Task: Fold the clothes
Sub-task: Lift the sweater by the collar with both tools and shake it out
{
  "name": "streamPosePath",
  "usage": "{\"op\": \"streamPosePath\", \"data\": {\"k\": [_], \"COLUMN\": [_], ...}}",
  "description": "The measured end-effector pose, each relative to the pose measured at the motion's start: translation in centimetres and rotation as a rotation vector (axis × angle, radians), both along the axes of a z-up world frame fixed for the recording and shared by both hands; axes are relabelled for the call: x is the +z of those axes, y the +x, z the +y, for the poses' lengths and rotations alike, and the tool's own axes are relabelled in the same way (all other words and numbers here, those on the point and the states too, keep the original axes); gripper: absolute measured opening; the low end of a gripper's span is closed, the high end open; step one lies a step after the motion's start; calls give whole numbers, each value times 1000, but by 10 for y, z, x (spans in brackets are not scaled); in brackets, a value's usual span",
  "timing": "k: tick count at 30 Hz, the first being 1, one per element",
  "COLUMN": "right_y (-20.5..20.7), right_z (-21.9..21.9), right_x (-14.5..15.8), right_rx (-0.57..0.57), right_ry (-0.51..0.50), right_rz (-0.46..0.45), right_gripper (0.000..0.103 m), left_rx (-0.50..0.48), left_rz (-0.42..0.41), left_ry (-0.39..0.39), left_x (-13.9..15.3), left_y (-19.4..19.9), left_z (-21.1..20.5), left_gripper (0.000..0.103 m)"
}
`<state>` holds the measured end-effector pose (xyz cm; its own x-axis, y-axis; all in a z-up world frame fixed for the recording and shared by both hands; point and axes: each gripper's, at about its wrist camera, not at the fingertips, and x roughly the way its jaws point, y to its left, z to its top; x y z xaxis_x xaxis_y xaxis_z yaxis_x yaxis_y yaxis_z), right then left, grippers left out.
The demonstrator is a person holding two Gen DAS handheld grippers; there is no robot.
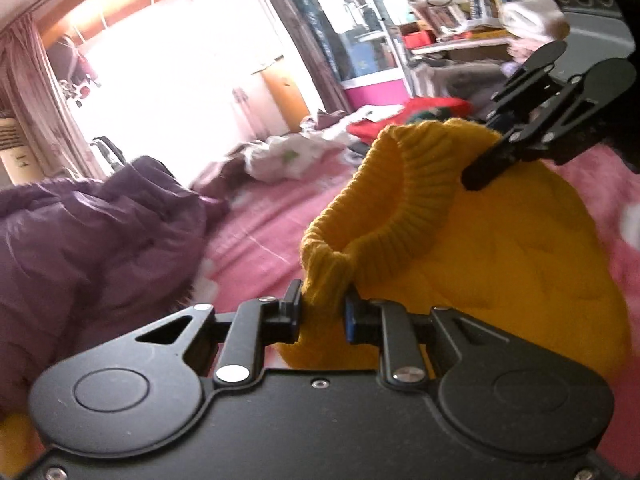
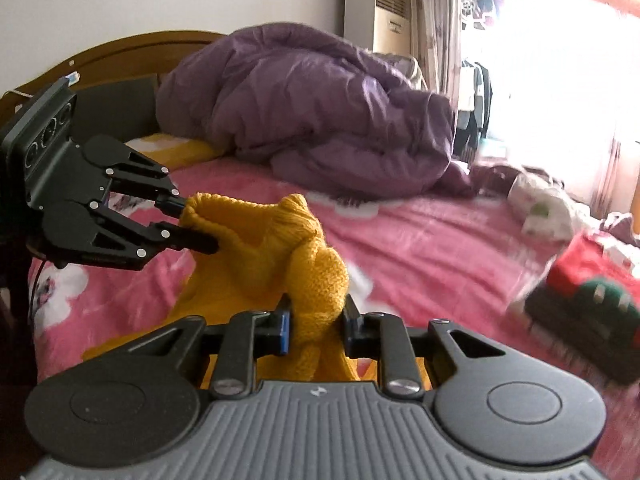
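Left gripper and right gripper, at two o'clock, both clamped on yellow sweater ribbed edge, spreading it above pink bedsheet for folding.

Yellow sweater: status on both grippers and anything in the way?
Left gripper and right gripper both shut on yellow knit sweater, ribbed opening stretched between them. Sweater lifted over pink bedsheet. Purple duvet heaped behind, not touching.
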<state>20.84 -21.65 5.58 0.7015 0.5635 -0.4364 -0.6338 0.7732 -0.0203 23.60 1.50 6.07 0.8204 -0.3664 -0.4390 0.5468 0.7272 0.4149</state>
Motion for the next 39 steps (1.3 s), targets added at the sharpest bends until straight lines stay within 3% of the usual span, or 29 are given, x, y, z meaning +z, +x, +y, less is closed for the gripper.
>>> {"op": "streamPosePath", "data": {"k": [4,8,12,18,22,24,27,29,34,37,39], "right_y": [30,60,89,117,112,103,85,70,14,-19,-38], "right_z": [-7,-11,-17,-26,-25,-24,-24,-26,-14,-3,1], "right_x": [32,62,93,145,166,161,130,96,-28,-81,-95], "right_rx": [-7,-30,-75,-162,-191,-183,-152,-132,-41,13,31], "right_ry": [9,0,-14,-9,-32,-47,-97,-127,-261,-325,-354], "right_rz": [-29,-60,-118,-255,-397,-435,-423,-368,-146,-50,-31], "right_gripper": [24,23,22,21,21,21,21,21,21,20,20], "left_rx": [16,36,79,159,191,172,137,115,64,50,45], "left_rz": [-24,-80,-128,-341,-444,-442,-383,-332,-117,-69,-53], "left_ry": [17,92,87,116,123,133,183,220,307,340,342], "left_x": [37,66,97,149,158,144,90,52,-66,-99,-107], "left_y": [30,60,82,92,85,76,50,30,-32,-60,-75], "left_z": [-9,-31,-40,-59,-64,-63,-60,-59,-59,-63,-61], "left_gripper": [19,19,19,19,18,18,18,18,17,17,17]}}
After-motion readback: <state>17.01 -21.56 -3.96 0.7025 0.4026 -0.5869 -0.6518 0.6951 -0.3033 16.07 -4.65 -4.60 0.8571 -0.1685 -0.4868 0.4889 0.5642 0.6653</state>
